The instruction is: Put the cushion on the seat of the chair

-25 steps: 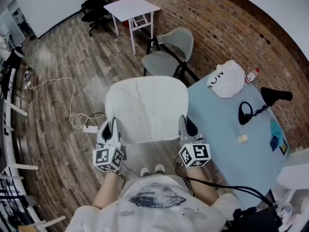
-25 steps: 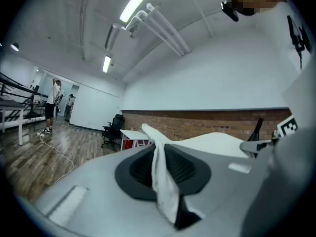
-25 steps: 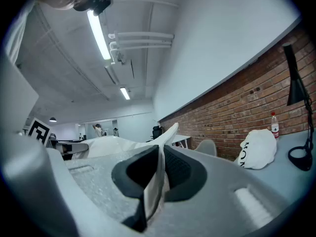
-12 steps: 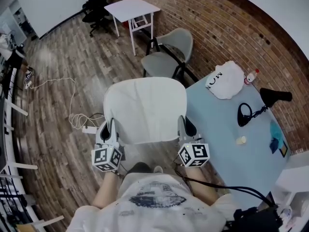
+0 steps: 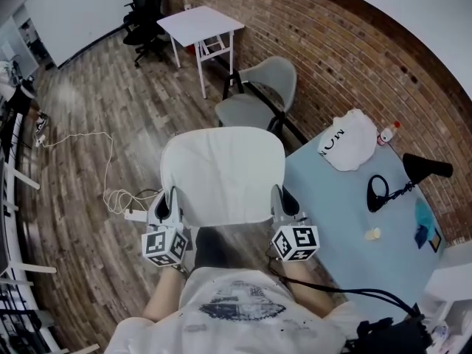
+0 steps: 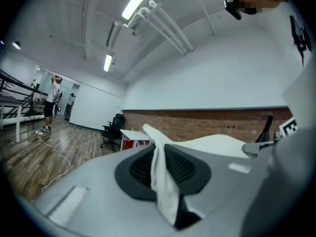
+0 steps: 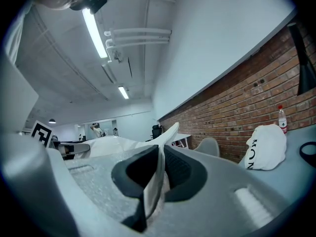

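A flat white cushion (image 5: 223, 173) hangs level in front of me, held by its two near corners. My left gripper (image 5: 164, 206) is shut on the left corner, and the white fabric (image 6: 163, 181) shows pinched between its dark pads. My right gripper (image 5: 285, 201) is shut on the right corner, with the fabric edge (image 7: 157, 184) squeezed between its pads. The grey chair (image 5: 259, 94) stands beyond the cushion's far edge, against the brick wall, its seat (image 5: 242, 110) bare and a gap of floor between it and the cushion.
A light blue table (image 5: 354, 212) lies at my right with a white bag (image 5: 346, 140), a small bottle (image 5: 388, 133) and a black desk lamp (image 5: 413, 175). A white side table (image 5: 200, 22) and black office chair (image 5: 146, 6) stand farther back. A white cable (image 5: 109, 168) trails over the wooden floor at left.
Both grippers have carried the cushion forward toward the grey chair, and the person has stepped after it. The grips are unchanged.
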Tool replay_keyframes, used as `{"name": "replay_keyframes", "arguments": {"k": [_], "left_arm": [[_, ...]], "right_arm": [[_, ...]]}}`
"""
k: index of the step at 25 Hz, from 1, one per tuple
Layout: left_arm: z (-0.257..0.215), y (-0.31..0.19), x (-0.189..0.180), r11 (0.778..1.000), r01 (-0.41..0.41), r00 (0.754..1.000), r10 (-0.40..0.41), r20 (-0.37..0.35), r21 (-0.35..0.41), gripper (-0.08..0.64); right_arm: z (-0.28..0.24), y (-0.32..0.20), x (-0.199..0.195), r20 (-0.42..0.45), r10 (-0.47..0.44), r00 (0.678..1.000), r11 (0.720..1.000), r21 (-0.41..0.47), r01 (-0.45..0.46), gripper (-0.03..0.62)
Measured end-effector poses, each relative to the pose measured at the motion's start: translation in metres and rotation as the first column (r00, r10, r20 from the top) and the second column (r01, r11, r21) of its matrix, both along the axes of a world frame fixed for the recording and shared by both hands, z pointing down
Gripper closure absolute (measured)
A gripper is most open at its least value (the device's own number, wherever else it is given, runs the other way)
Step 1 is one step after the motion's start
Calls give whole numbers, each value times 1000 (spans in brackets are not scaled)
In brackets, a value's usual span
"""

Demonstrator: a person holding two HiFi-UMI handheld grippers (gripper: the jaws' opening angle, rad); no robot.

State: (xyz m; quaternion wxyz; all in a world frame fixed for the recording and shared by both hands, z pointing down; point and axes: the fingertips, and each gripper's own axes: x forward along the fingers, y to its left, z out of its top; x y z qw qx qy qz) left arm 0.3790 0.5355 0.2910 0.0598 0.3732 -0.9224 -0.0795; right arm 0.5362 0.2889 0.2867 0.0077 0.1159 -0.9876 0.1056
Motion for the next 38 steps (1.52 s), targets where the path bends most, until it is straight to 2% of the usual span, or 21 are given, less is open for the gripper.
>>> {"name": "replay_keyframes", "arguments": {"k": [4, 15, 19, 26, 38], "left_arm": [[12, -15, -69, 1000, -24, 1000, 24, -9, -2, 522], [26, -57, -314, 993, -114, 992, 113, -60, -18, 522], [26, -68, -380, 988, -156, 986, 154, -70, -24, 522], [24, -100, -450, 978, -210, 975, 208, -77, -17, 522], [31, -226, -516, 940, -337, 940, 333, -73, -53, 522]], "right_arm": [[13, -11, -62, -28, 22, 999, 1000, 2, -22, 561], [28, -45, -287, -91, 106, 990, 994, -15, -108, 563], [28, -49, -348, -102, 138, 985, 990, -22, -141, 561], [24, -70, -402, -107, 198, 974, 979, -21, -201, 561], [38, -170, -440, -95, 328, 940, 941, -53, -334, 561]]}}
